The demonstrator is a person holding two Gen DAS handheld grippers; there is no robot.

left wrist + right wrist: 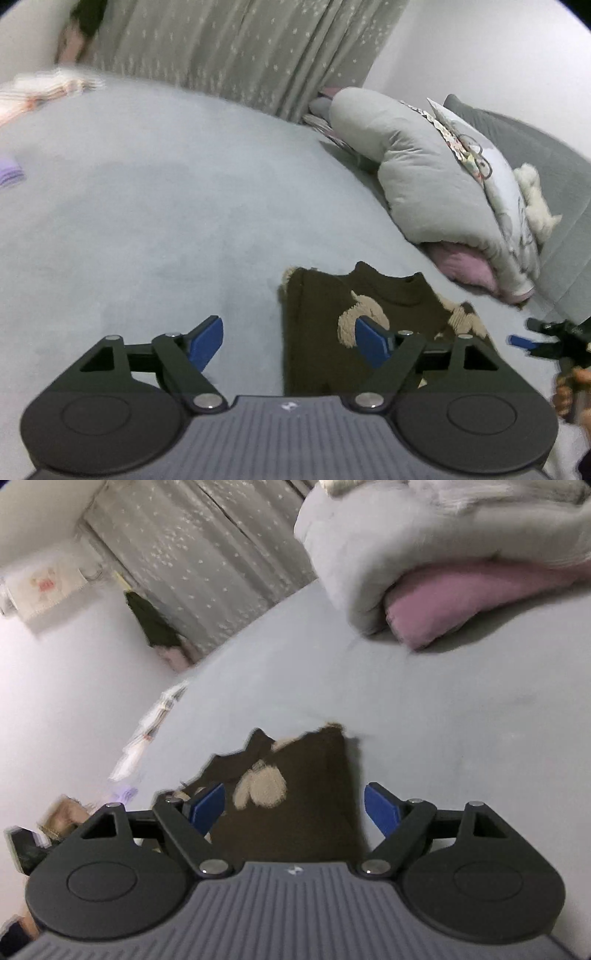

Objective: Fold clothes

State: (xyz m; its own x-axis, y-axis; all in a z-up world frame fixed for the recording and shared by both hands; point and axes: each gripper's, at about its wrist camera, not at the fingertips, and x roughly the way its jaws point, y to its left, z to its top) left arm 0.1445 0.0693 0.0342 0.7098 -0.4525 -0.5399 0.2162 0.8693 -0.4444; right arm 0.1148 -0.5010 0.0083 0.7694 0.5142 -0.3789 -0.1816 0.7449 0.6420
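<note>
A dark brown sweater [317, 325] with beige fuzzy figures lies folded and flat on the pale grey bed [147, 221]. My left gripper [290, 343] hovers open over its left edge, with nothing between the blue pads. The right gripper [532, 341] shows at the far right of the left wrist view, held by a hand. In the right wrist view the same sweater [310, 794] lies under my right gripper [295, 808], which is open and holds nothing; its right pad stands past the sweater's right edge.
A grey quilt [436, 177] over a pink pillow [461, 594] is piled at the head of the bed. A grey starred curtain [240, 48] hangs behind. Striped folded cloth [44, 90] and a small purple item [11, 173] lie at the far left.
</note>
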